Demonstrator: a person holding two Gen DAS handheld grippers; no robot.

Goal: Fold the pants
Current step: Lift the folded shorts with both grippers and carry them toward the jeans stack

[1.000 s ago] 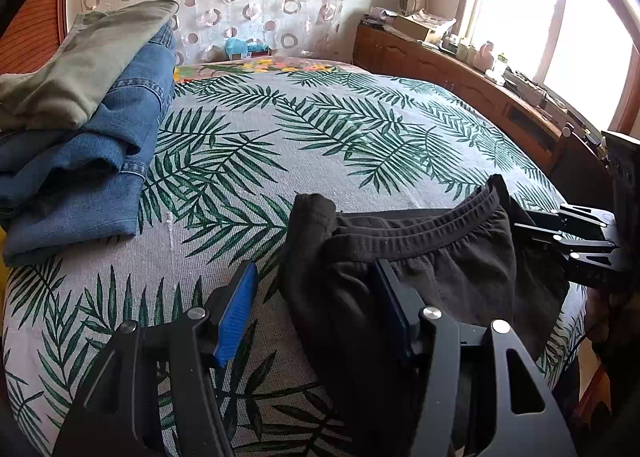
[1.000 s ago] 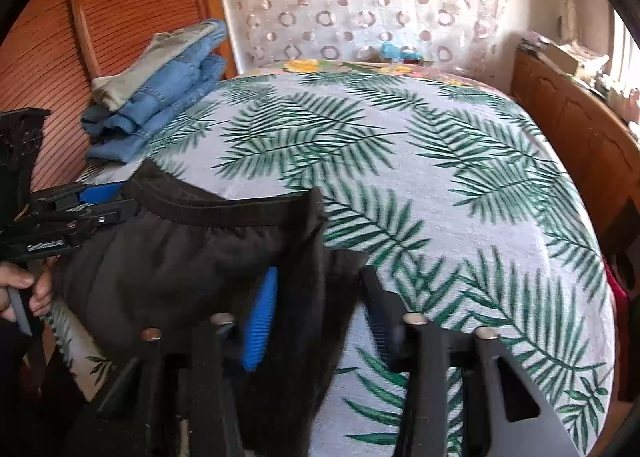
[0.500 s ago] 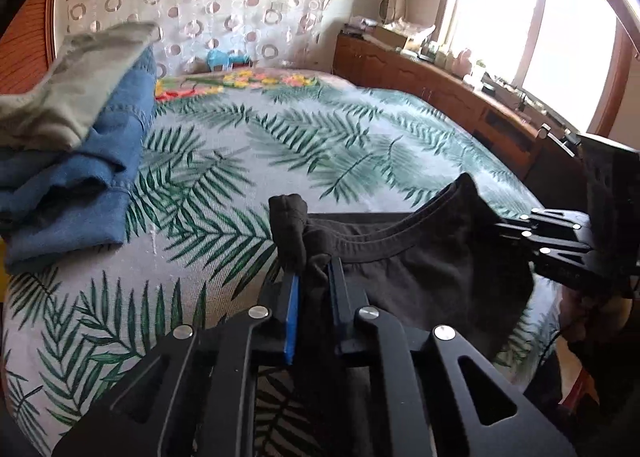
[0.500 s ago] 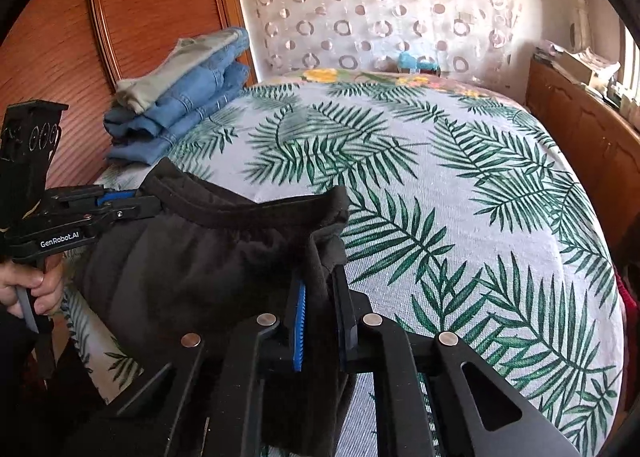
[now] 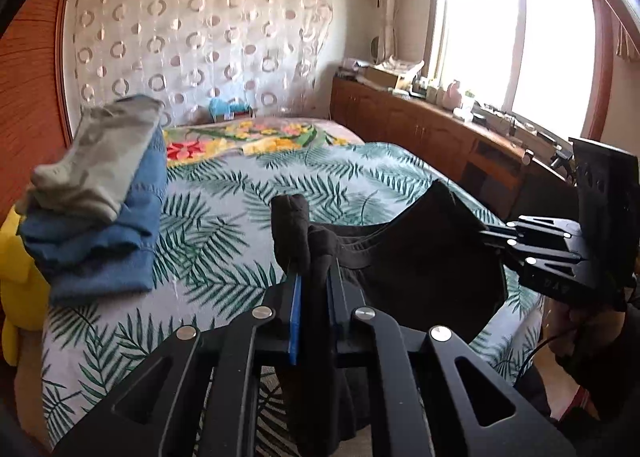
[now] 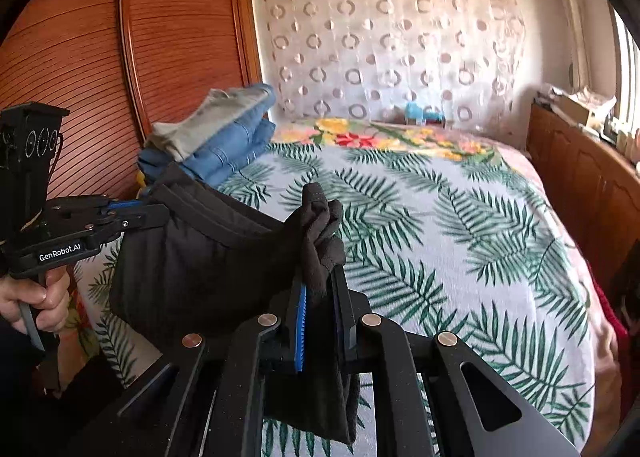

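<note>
Black pants (image 5: 424, 269) hang by their waistband between my two grippers, lifted above the near edge of the bed. My left gripper (image 5: 314, 277) is shut on one bunched end of the waistband. My right gripper (image 6: 320, 285) is shut on the other end (image 6: 320, 225). In the left wrist view the right gripper (image 5: 496, 241) shows at the right, clamped on the fabric. In the right wrist view the left gripper (image 6: 136, 209) shows at the left, held by a hand. The pants (image 6: 200, 257) sag in a curve between them; the legs hang out of sight below.
The bed (image 5: 280, 185) has a palm-leaf sheet (image 6: 460, 225). A stack of folded jeans topped by a grey-green garment (image 5: 100, 193) sits at its left side, also in the right wrist view (image 6: 224, 129). A wooden wardrobe (image 6: 120, 57) is left, a wooden cabinet (image 5: 440, 137) under the window right.
Both grippers closed on the waistband ends, which lay on the bed a second ago, and have lifted the pants up off the sheet.
</note>
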